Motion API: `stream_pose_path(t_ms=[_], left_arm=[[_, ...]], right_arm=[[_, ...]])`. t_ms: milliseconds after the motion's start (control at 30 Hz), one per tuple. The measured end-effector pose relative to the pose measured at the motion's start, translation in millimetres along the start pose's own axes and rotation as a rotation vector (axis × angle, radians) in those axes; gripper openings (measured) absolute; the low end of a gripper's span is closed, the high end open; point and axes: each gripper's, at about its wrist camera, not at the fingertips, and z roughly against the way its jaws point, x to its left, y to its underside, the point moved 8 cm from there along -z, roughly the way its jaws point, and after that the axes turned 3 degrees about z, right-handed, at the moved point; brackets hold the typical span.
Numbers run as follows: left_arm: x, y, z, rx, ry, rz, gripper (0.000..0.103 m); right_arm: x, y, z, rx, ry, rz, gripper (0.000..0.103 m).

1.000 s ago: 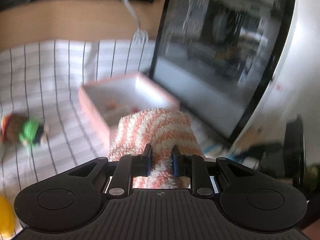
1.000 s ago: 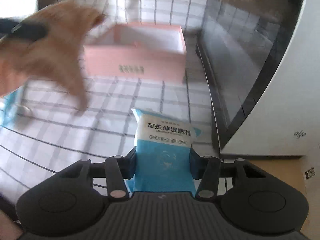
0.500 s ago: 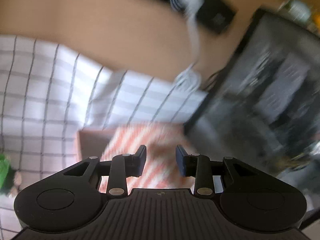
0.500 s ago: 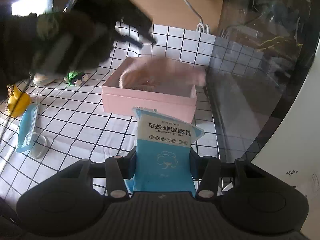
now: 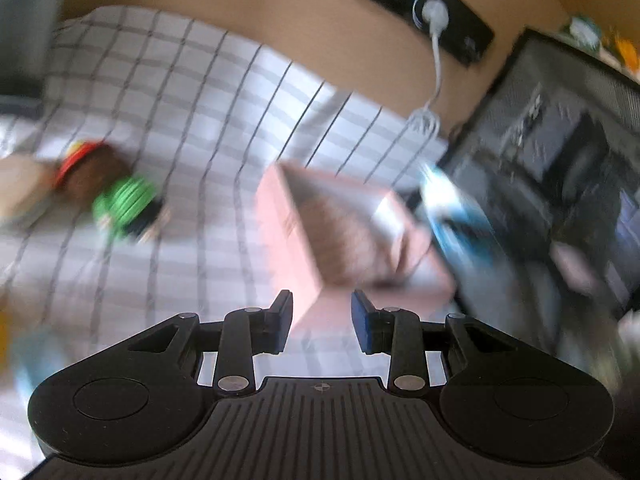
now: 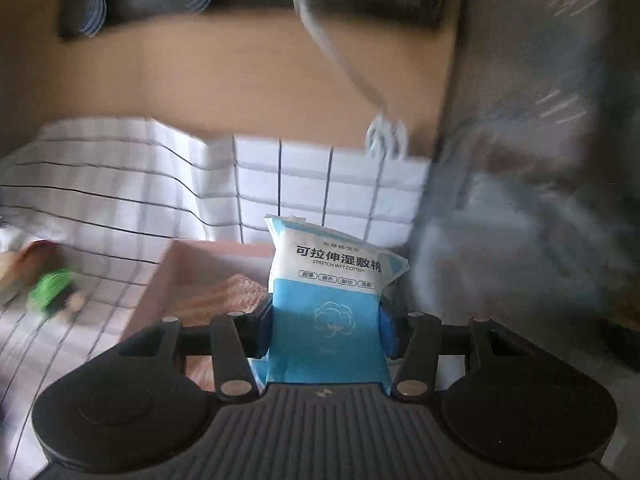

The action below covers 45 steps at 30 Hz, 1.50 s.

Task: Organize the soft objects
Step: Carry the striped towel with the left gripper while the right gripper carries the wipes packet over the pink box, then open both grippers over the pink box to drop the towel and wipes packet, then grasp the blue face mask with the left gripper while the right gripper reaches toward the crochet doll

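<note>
My right gripper [image 6: 326, 332] is shut on a blue and white packet of stretch wet cotton [image 6: 328, 300] and holds it over the near edge of the pink box [image 6: 168, 276]. The orange-and-white striped towel [image 6: 228, 292] lies inside the box. My left gripper [image 5: 321, 320] is open and empty, just in front of the pink box [image 5: 296, 240]. The blue packet [image 5: 456, 216] shows blurred at the box's right side in the left wrist view.
A green and brown knitted toy [image 5: 124, 200] lies on the checked cloth left of the box, also in the right wrist view [image 6: 50, 290]. A dark-fronted white appliance [image 5: 560, 184] stands right of the box. A white cable [image 5: 434, 72] hangs from a power strip on the wooden wall.
My left gripper let go of the striped towel into the pink box, opened and drew back. My right gripper carried the blue packet forward to the box.
</note>
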Motion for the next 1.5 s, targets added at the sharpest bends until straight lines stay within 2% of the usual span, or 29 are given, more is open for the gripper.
stream_pose_path(t_ms=[133,233,367,433,500,567,667,833,933,1033,1200,1333,1433,1500], left_arm=[[33.0,30.2,29.9,0.038,-0.099,-0.008,0.035],[66.4,42.6,51.5,0.034,-0.184,0.065,0.035],[108.0,55.7,70.6,0.034,-0.309,0.186,0.035],[125.4,61.2,74.6,0.054,-0.411,0.219,0.035],[139.6,61.4,77.2,0.05,-0.475,0.251,0.035],[144.5,54.8,80.1,0.022,-0.479,0.275,0.035],[141.8,43.6,80.6,-0.008,-0.47,0.253,0.035],[133.5,40.8,71.6,0.006,-0.432,0.246,0.035],[131.7,48.1,61.4,0.047,-0.431,0.266,0.035],[132.1,51.7,55.6,0.083,-0.429,0.277,0.035],[139.8,50.1,43.6,0.106,-0.44,0.335,0.035],[131.2,46.4,25.7,0.124,-0.466,0.238,0.037],[119.1,43.9,11.9,0.139,-0.502,0.114,0.045],[112.8,42.3,3.5,0.144,-0.515,0.064,0.055]], right_arm=[[13.9,20.7,-67.5,0.164,-0.01,-0.027,0.049],[23.3,30.4,-70.2,0.136,-0.007,0.019,0.05],[22.2,34.5,-64.2,0.146,-0.024,0.054,0.051],[19.9,34.6,-58.2,0.161,-0.027,0.048,0.057],[17.2,33.7,-48.7,0.147,-0.026,0.03,0.071],[16.0,33.5,-25.9,0.097,-0.049,0.017,0.08],[20.6,32.8,7.0,0.037,-0.079,0.038,0.082],[46.4,31.4,45.9,-0.013,-0.151,0.116,0.085],[68.5,32.5,58.7,-0.006,-0.186,0.138,0.085],[92.1,45.3,66.6,0.031,-0.257,0.136,0.085],[126.6,80.1,85.2,0.069,-0.323,0.227,0.085],[144.4,110.7,97.9,0.087,-0.342,0.33,0.085],[151.1,125.4,102.6,0.088,-0.324,0.392,0.085],[151.2,129.3,104.7,0.083,-0.316,0.41,0.085]])
